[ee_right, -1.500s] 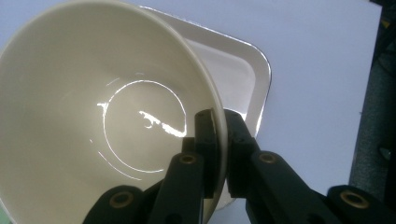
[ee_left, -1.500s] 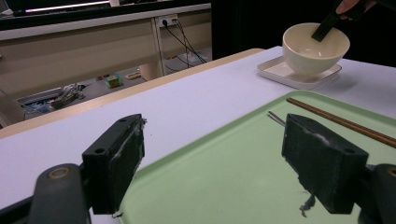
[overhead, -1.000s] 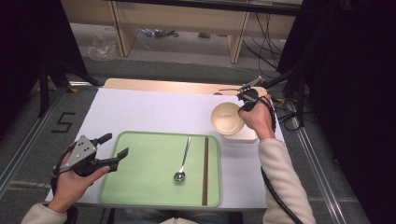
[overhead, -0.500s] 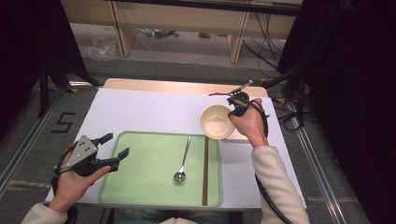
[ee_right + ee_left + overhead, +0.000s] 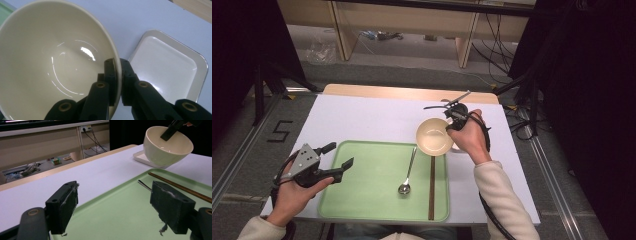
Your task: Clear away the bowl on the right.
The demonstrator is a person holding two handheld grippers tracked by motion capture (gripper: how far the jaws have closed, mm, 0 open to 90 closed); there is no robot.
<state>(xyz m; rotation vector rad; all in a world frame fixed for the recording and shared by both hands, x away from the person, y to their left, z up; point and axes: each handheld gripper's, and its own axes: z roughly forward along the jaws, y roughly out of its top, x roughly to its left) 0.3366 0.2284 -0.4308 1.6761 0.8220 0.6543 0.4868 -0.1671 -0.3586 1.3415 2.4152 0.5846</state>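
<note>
While unmarked, the cream bowl hangs pinched in the right gripper.

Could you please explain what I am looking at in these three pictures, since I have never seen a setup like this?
A person sits at a white table with a hand-held two-jaw gripper in each hand. The high view looks down from above; the other two come from cameras riding on the grippers. A green tray holds a spoon and a brown chopstick. The right gripper is shut on the rim of a cream bowl, one jaw inside and one outside, holding it tilted above the table beside a small white dish. The left gripper is open, with nothing between its jaws, at the tray's near left edge.
</note>
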